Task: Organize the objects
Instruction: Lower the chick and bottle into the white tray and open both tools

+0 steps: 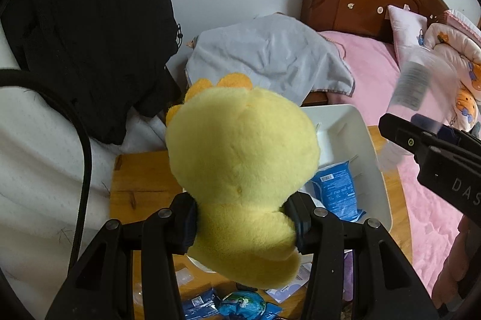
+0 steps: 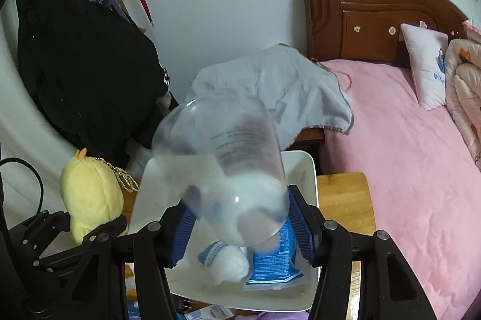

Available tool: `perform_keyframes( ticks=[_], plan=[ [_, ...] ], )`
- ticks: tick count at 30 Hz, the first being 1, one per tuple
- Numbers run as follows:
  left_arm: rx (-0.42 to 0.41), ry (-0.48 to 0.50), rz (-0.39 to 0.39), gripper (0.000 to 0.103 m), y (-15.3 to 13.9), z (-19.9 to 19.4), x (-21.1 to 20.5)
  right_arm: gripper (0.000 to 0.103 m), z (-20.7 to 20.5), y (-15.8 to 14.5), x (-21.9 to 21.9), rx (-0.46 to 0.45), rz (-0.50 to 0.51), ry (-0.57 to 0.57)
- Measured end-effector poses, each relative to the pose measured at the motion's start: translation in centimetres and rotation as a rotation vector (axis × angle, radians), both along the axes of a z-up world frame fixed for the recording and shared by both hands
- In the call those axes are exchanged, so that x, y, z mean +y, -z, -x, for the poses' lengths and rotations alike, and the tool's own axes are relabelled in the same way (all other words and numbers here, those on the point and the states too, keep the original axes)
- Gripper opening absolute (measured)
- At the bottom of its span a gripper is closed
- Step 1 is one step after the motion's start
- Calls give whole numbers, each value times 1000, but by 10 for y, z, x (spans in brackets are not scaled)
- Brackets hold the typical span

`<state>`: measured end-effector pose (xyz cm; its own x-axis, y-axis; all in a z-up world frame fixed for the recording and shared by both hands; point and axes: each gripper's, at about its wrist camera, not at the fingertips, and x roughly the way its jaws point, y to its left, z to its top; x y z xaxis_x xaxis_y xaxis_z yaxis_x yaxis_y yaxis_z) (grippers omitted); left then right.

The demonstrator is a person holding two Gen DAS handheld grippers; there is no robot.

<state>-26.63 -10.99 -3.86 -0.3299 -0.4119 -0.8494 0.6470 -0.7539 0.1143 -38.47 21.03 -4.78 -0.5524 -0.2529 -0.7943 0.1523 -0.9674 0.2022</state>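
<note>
Left gripper (image 1: 240, 225) clamps a yellow plush (image 1: 240, 157) beside a white bin (image 2: 309, 184) on a wooden table (image 2: 342, 199). Right gripper (image 2: 240, 225) pinches a clear bottle (image 2: 222, 166) over the bin. Lower each low inside before releasing, clear of the blue packet (image 2: 270, 263).

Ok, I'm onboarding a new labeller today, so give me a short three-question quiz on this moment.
1. True or false: the left tongs are shut on the yellow plush duck.
2. Multiple choice: what do the right tongs hold? A) a sock B) a clear plastic bottle C) a keyring
3. Name two things lying in the white tray.

Key:
1. True; the fingers press into the plush from both sides.
2. B, the clear plastic bottle, held tilted above the tray.
3. The blue packet and the white sock with blue stripes.
</note>
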Motion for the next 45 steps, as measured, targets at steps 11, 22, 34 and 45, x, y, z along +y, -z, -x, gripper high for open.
perform_keyframes(
  ticks=[11, 22, 34, 45],
  plan=[
    [-64, -17, -63, 54, 22, 8, -5, 60, 8, 24, -15, -46, -21, -43],
    [-76, -32, -42, 82, 26, 6, 3, 65, -2, 35, -14, -54, -30, -62],
    [-64, -31, -44, 82, 14, -1, 4, 65, -15, 29, -6, -51, -19, -40],
    [-44, -6, -32, 82, -6, -21, 16, 65, -40, 16, -11, -41, -25, -33]
  ],
)
